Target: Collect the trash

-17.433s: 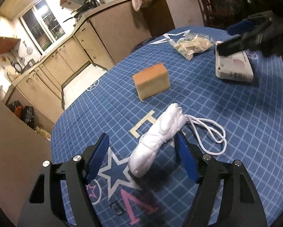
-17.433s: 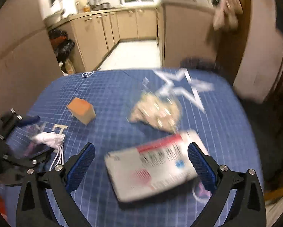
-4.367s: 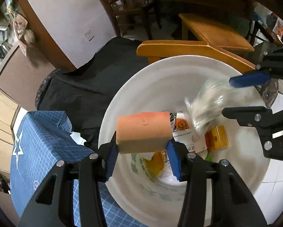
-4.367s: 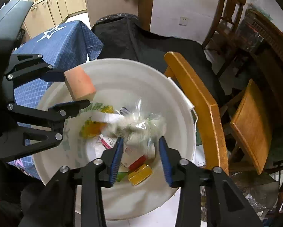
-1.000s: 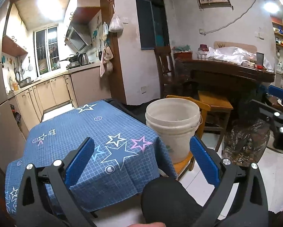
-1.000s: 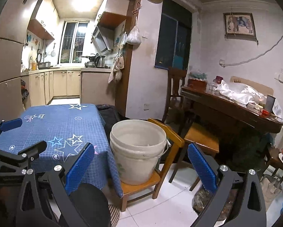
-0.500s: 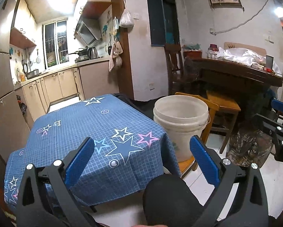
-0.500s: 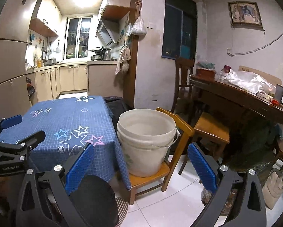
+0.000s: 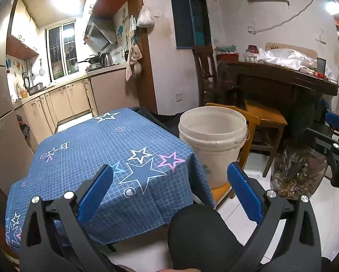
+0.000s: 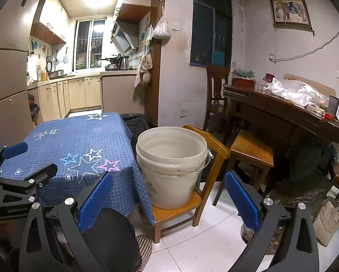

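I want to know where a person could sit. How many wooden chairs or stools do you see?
3: a light wooden chair holding the white plastic bucket, a light wooden stool right of it, and a dark wooden chair by the wall. Others may be hidden.

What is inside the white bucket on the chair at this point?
Only the upper inner wall of the white bucket shows, pale and bare. Its bottom and any contents sit below the rim line, hidden from both views. It stands on the wooden chair.

Big off-white plastic bucket sits upright on a small wooden chair – right beside the blue star-print worktop, wire handle hanging down.
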### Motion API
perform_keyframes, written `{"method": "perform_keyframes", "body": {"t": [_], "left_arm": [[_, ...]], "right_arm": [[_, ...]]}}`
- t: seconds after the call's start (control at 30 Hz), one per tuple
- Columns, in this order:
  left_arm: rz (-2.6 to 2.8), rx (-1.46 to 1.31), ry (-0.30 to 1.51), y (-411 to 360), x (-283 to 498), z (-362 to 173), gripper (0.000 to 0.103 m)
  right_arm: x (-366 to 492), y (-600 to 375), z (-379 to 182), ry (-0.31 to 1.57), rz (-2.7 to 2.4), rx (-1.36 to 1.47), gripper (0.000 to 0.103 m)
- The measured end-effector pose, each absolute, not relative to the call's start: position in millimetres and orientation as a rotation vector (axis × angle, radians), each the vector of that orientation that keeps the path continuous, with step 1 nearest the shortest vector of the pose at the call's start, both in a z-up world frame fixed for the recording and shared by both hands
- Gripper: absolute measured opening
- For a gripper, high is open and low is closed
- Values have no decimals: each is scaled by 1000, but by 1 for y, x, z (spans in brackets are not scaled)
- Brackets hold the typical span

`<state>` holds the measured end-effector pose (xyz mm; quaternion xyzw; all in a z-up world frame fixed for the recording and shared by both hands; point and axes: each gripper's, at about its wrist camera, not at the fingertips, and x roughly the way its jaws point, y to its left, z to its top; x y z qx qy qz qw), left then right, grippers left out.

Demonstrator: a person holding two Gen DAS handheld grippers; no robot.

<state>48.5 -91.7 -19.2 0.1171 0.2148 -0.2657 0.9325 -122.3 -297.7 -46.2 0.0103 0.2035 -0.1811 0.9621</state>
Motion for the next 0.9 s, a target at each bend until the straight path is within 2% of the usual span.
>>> {"method": "perform_keyframes", "body": {"t": [0.73, 0.9], "left_arm": [[-572, 273, 420, -100, 44, -22, 97], [-574, 276, 409, -101, 41, -22, 94]], "right_arm": [[-121, -301, -50, 421, -378, 22, 98], [-122, -302, -50, 413, -380, 23, 98]]}}
